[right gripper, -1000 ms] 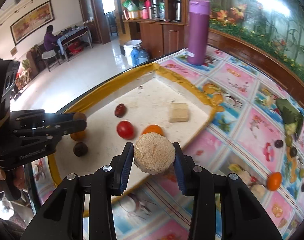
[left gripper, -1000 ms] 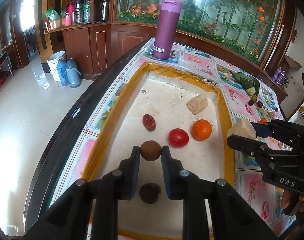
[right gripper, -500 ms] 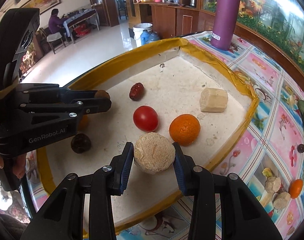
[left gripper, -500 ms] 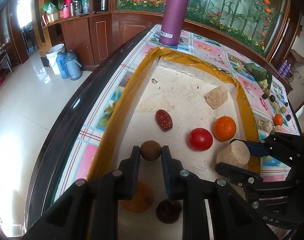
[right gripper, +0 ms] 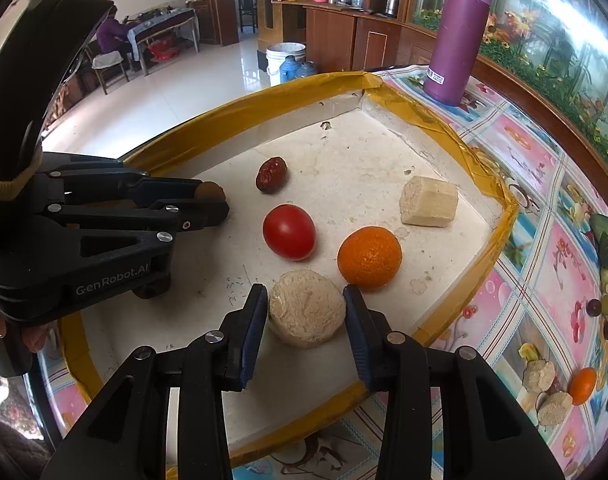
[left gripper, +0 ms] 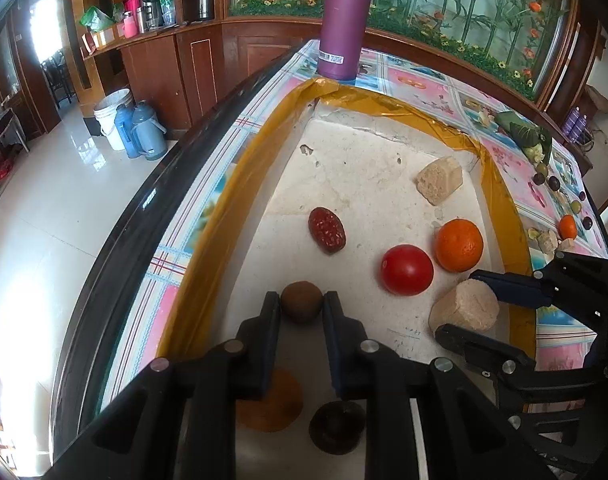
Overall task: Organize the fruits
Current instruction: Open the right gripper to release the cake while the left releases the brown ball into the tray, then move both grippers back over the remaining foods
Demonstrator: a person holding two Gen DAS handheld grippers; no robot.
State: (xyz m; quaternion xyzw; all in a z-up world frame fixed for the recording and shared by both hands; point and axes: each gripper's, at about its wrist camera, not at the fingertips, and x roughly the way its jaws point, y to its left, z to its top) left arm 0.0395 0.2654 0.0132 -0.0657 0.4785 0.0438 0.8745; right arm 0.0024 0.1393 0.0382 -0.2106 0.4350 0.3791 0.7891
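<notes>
A small brown round fruit [left gripper: 301, 302] is being clamped between the fingers of the left gripper [left gripper: 302, 310], which is being held low over the near part of the white tray [left gripper: 367, 148] with the yellow-taped rim; whether the fruit is touching the tray floor cannot be told. A pale, rough-cut chunk [right gripper: 307, 307] is being gripped between the blue-padded fingers of the right gripper [right gripper: 305, 322], just inside the tray's near edge (in the left wrist view the same chunk [left gripper: 463, 310] is being shown close to the tray's right rim). Lying loose on the tray floor are a red tomato [right gripper: 289, 232] and an orange [right gripper: 369, 258], near each other toward the middle, the orange being just beyond the held chunk. A wrinkled red date [right gripper: 271, 174] is lying farther in, toward the left side, and a second pale chunk [right gripper: 428, 200] is resting toward the right rim. Under the left gripper, at the near end of the tray, a dark round fruit [left gripper: 336, 426] and an orange-brown one [left gripper: 270, 400] are being partly hidden by the fingers. A purple flask [right gripper: 457, 36] is standing upright on the flowered tablecloth [right gripper: 543, 184] just beyond the tray's far corner. More small fruits and pale chunks [right gripper: 551, 384] are lying scattered on the cloth along the table's right edge, well apart from the tray.
</notes>
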